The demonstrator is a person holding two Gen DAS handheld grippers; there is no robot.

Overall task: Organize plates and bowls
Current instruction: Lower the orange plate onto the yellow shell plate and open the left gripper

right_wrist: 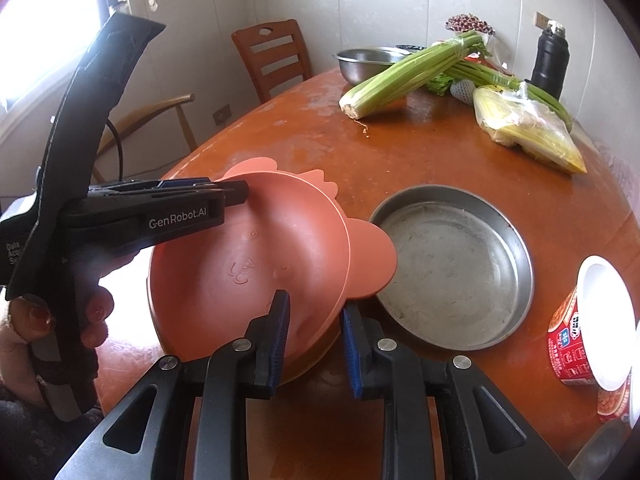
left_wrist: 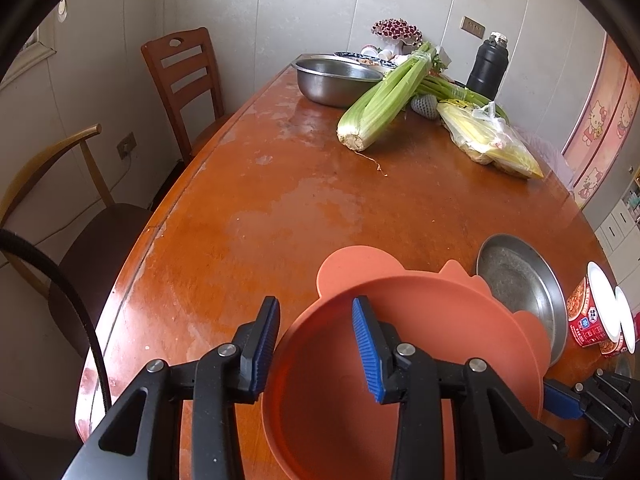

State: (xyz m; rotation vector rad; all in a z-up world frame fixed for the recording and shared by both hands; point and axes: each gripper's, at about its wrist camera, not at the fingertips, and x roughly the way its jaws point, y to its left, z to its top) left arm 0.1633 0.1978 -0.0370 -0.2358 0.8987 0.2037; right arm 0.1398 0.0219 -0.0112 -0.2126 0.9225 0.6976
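Observation:
An orange bowl [left_wrist: 420, 360] with ear-shaped tabs on its rim sits at the near end of the brown table [left_wrist: 280, 200], slightly tilted. My left gripper [left_wrist: 316, 308] straddles the bowl's left rim, one finger outside and one inside. Its pads stand apart from the wall, so it is open. From the right wrist view, the left gripper [right_wrist: 240, 194] reaches over the far rim of the bowl [right_wrist: 248, 264]. My right gripper [right_wrist: 316, 304] is shut on the near rim, one pad inside and one outside. A flat steel plate [right_wrist: 452, 264] lies just right of the bowl.
A steel mixing bowl [left_wrist: 336, 80], celery [left_wrist: 384, 100], bagged corn [left_wrist: 488, 140] and a black flask [left_wrist: 488, 64] crowd the far end. Instant noodle cups [right_wrist: 588, 328] stand at the right edge. Two chairs [left_wrist: 188, 80] are along the left side. A person's hand [right_wrist: 92, 312] holds the left gripper.

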